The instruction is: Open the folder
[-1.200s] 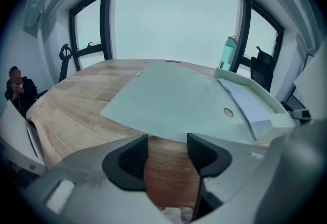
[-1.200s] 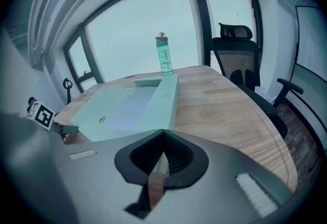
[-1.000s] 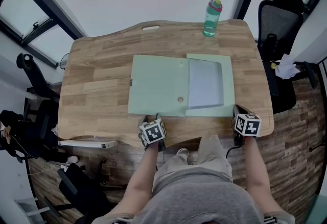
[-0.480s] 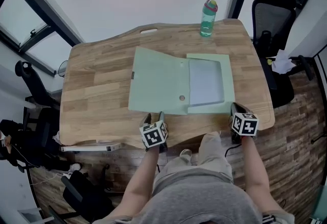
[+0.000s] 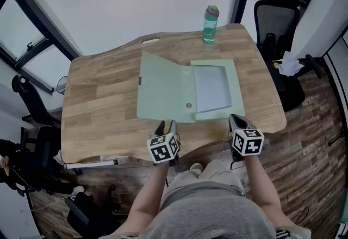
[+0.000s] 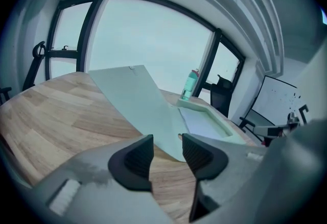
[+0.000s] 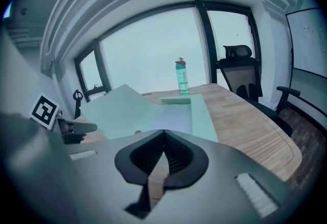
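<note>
The pale green folder lies open on the wooden table (image 5: 98,102). Its cover (image 5: 163,88) is swung out to the left and slopes upward in the left gripper view (image 6: 138,100). Its tray half (image 5: 213,88) with a grey-blue sheet lies to the right. My left gripper (image 5: 166,125) hovers just short of the cover's near edge; its jaws (image 6: 167,149) have just been closing, a gap remains and nothing is between them. My right gripper (image 5: 235,121) hangs near the tray's near right corner, its jaws (image 7: 164,139) shut on nothing.
A teal bottle (image 5: 209,24) with a pink cap stands at the table's far edge behind the folder. A black office chair (image 5: 277,14) with crumpled paper (image 5: 287,63) stands to the right, and another chair (image 5: 27,96) stands to the left.
Both grippers have lifted and drawn back from the folder's near edge toward the person. The right one has also shifted left. The cover's far end looks more raised than before.
</note>
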A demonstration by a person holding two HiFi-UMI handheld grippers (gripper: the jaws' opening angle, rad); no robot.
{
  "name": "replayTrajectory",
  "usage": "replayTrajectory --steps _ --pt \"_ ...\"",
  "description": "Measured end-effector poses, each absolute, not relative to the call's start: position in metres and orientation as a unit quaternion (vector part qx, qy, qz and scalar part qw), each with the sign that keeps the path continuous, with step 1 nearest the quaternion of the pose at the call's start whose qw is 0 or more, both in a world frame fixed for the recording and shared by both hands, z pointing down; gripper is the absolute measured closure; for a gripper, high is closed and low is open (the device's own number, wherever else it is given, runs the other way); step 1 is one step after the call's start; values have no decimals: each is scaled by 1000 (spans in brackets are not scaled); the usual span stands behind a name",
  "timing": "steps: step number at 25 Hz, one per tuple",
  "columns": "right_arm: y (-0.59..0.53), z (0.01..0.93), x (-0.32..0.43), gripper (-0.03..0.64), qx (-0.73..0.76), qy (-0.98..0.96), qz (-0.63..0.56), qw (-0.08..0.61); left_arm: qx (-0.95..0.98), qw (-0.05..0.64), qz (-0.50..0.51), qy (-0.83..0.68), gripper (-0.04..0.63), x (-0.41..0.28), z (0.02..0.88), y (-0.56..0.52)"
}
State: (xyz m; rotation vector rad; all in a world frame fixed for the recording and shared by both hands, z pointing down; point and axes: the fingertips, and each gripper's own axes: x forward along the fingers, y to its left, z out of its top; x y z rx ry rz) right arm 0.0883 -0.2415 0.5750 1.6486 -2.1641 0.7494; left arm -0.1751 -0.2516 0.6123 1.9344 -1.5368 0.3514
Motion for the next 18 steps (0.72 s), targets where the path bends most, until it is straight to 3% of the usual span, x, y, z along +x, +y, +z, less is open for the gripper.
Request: replayTrajectory --steps 9,18 --pt "-195 526 54 614 540 -801 238 102 776 281 95 -556 591 -136 560 -206" --pt "-115 497 44 614 513 -828 199 105 799 268 83 -533 591 -97 525 -121"
